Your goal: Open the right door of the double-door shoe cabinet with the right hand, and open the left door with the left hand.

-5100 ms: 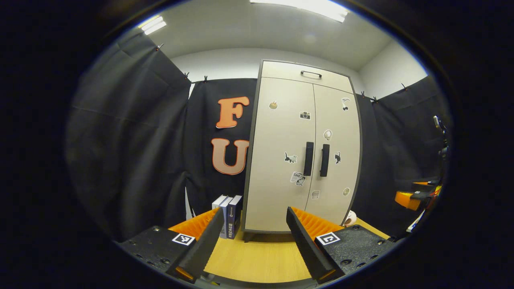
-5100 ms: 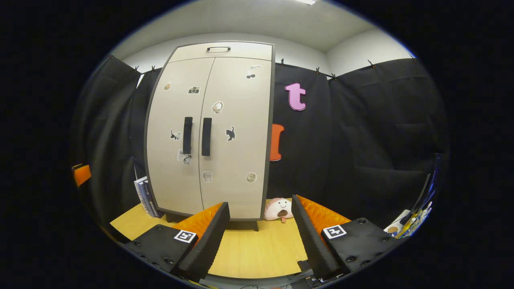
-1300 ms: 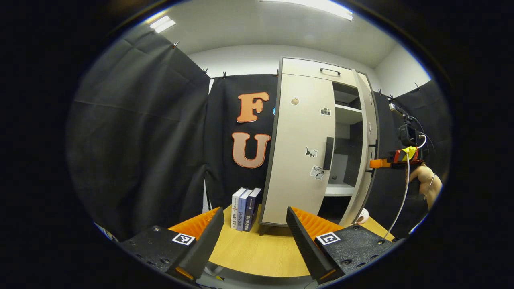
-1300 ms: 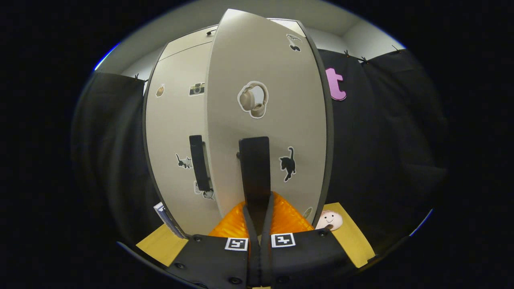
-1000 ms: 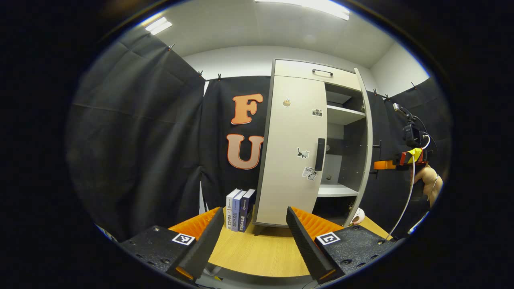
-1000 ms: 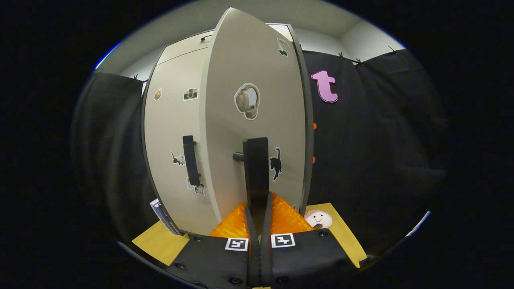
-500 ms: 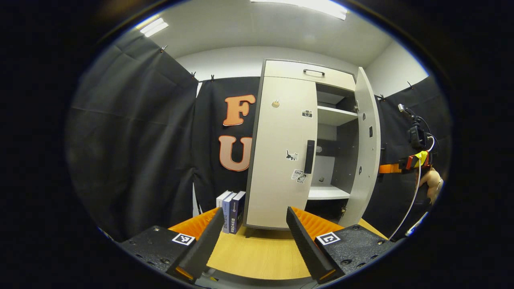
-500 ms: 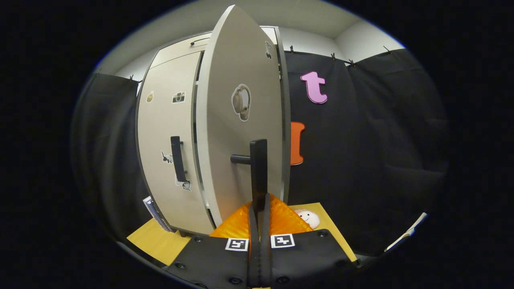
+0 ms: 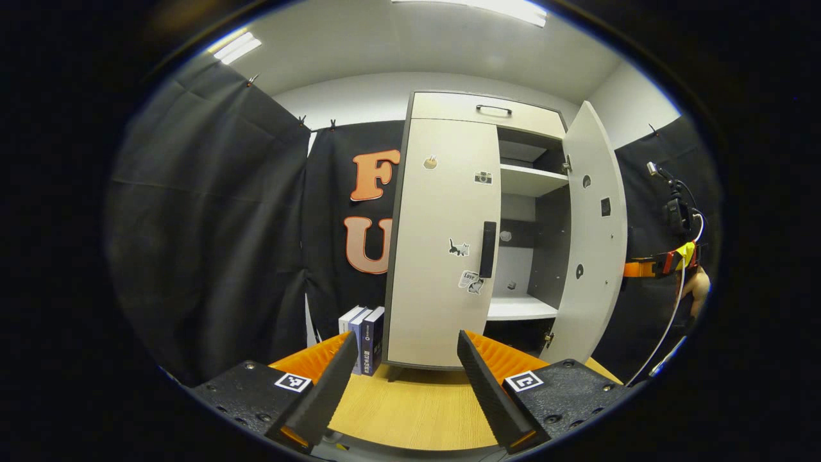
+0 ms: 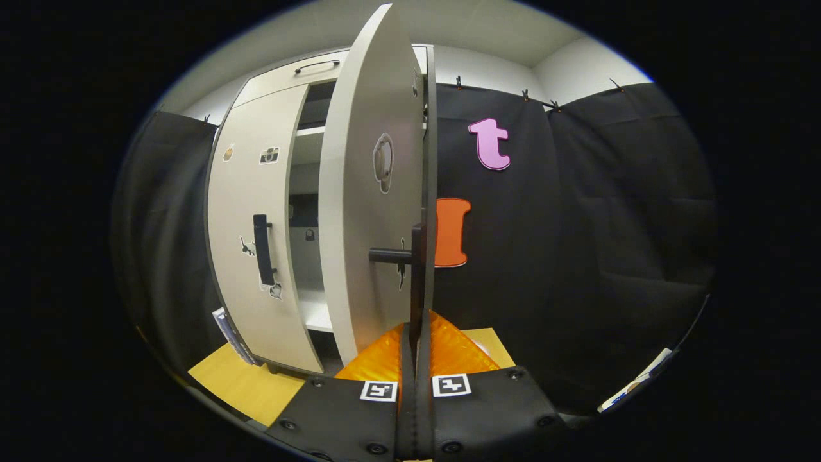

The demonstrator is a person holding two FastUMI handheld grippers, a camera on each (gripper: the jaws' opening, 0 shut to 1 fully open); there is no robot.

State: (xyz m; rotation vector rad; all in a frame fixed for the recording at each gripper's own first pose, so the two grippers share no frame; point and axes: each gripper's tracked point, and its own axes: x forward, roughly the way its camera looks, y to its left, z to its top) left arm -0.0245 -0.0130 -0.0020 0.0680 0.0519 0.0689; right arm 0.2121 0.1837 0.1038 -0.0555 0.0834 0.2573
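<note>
The beige shoe cabinet (image 9: 449, 109) stands on the wooden table. Its left door (image 9: 439, 244) is closed, with its black handle (image 9: 488, 249) free. The right door (image 9: 595, 244) stands swung far out, baring the shelves (image 9: 521, 308). In the right gripper view this door (image 10: 365, 212) is nearly edge-on, and my right gripper (image 10: 415, 330) is shut on its black handle (image 10: 418, 269). That gripper (image 9: 648, 267) and the hand (image 9: 698, 290) holding it also show at the far right of the left gripper view. My left gripper (image 9: 406, 335) hangs open, well short of the cabinet, with nothing between its fingers.
Three books (image 9: 364, 328) stand upright on the table (image 9: 410, 410) just left of the cabinet. A top drawer with a black handle (image 9: 494, 110) sits above the doors. Small items (image 9: 511, 285) lie on the inner shelf. Black cloth walls close in on both sides.
The right door has swung further out, drawn by my right gripper, which stays shut on its handle. My left gripper remains open and has barely shifted.
</note>
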